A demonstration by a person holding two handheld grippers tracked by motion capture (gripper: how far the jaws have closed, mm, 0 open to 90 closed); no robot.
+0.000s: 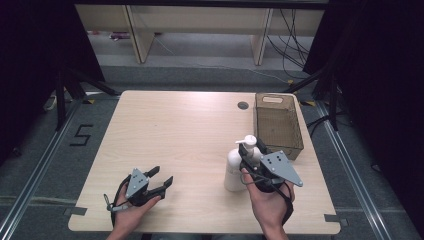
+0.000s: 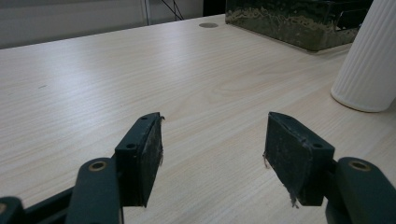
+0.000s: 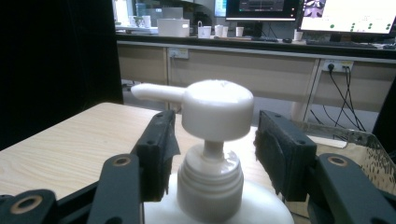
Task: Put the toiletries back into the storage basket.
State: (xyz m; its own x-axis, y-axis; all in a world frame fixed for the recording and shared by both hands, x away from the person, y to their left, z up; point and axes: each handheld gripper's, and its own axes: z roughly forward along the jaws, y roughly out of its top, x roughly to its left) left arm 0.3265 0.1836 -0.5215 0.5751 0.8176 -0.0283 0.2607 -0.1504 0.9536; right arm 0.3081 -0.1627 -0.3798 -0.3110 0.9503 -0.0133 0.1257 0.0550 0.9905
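The white pump bottle [image 1: 236,167] stands upright near the bench's [image 1: 175,135] right front corner, its neck between the right gripper's [image 3: 210,154] wide jaws, pads clear either side. The left gripper [image 1: 159,182] sits well apart, jaws wide, empty.

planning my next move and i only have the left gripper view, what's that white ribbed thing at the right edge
observer: A white pump bottle, upright on the table; the high view shows its pump head on top.
operator: where's the right gripper then
observer: The right gripper is at that bottle, its fingers on either side of the pump's neck with gaps showing, so nothing is gripped.
operator: which way does the spout face
observer: In the high view it points left, away from the empty mesh basket just beyond the bottle.
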